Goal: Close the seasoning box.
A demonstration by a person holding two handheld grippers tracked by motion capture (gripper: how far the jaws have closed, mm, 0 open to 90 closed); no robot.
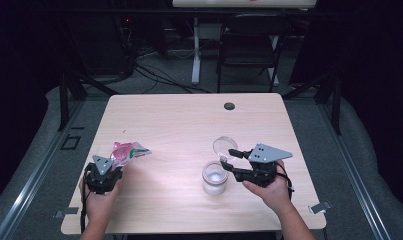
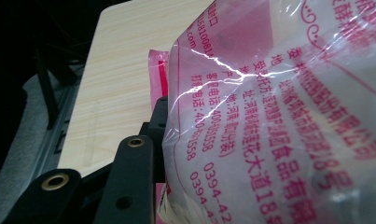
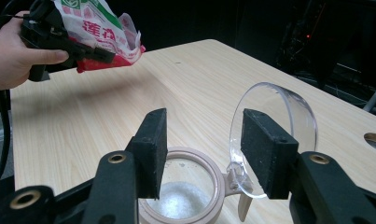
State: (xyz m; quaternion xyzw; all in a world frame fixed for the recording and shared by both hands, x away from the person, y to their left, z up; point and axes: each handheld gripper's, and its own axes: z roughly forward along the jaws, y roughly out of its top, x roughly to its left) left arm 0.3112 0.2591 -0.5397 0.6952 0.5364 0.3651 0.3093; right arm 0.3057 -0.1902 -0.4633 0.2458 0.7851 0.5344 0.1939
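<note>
Jar (image 1: 215, 177) of clear glass stands open on the wooden table (image 1: 189, 125), toward the person's right and near the front edge; it serves as the landmark. Far to the left of the jar, the left gripper (image 1: 109, 167) is held above the table in the person's left hand (image 1: 96, 200), its jaws closed on a crinkly plastic packet (image 1: 128, 151) printed in pink, red and green. In the left gripper view the packet (image 2: 279, 112) presses right up against the camera, clear film with red lettering, with one black jaw beside it. From the right gripper view the same packet (image 3: 101, 28) hangs tilted, lifted clear of the tabletop, well apart from the jar. The jar (image 3: 181, 196) itself has a pale rim and something white and grainy at the bottom. Its round transparent lid (image 3: 274, 135) is swung up on a hinge at the jar's right side, standing nearly upright. The right gripper (image 1: 232, 161), in the person's right hand (image 1: 269, 192), sits just beside the jar on its right, jaws spread wide and holding nothing; one pad (image 3: 265, 149) lies against or just in front of the lid, which I cannot tell
</note>
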